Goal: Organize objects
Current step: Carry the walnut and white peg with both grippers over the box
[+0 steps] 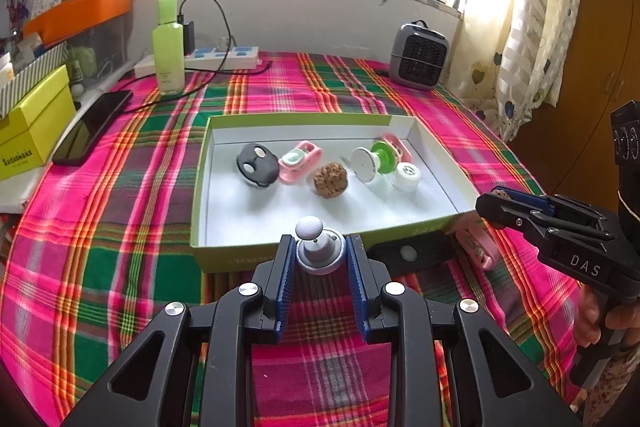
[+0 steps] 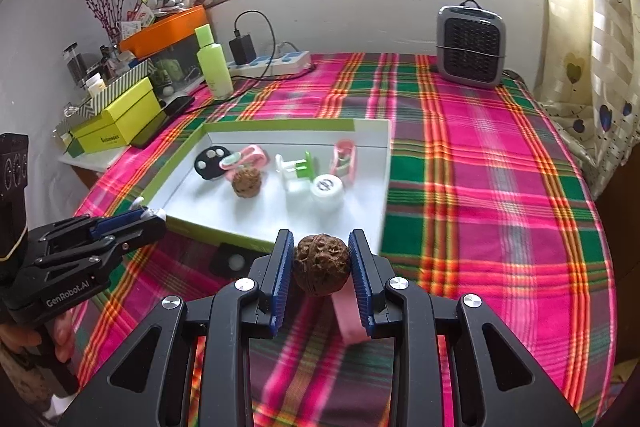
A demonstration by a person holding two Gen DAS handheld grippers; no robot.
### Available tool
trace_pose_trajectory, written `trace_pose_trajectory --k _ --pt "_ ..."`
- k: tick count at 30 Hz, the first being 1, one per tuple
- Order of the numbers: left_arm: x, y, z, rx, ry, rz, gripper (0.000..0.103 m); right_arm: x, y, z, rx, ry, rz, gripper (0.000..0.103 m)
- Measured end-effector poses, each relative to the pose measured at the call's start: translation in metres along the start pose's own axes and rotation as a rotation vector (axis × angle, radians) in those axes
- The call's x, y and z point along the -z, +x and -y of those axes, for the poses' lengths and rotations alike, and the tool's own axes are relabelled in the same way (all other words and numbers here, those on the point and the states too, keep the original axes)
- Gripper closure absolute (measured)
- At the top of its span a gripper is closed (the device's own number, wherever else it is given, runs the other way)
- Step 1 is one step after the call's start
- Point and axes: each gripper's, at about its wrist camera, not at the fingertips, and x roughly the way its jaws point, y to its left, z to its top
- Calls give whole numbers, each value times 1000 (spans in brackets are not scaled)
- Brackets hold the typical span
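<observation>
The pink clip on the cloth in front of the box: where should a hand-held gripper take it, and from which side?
Probably across the long sides of the pink clip, coming from above. It lies flat on the tablecloth beside the box, next to a black flat piece, so a side approach looks crowded.

Black left gripper [image 1: 320, 251], blue ribbed pads, silver screws

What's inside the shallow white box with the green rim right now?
Inside the white box: a black spotted piece, two pink holders, a brown walnut, a green-and-white spool and a white cap. Anything beneath them is hidden.
</observation>
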Motion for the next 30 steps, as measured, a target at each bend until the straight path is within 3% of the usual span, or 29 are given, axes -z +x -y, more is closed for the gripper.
trace_pose_trajectory --k 30 --pt "-27 49 -38 -17 -38 -66 79 -30 70 -38 -48 -41 -76 73"
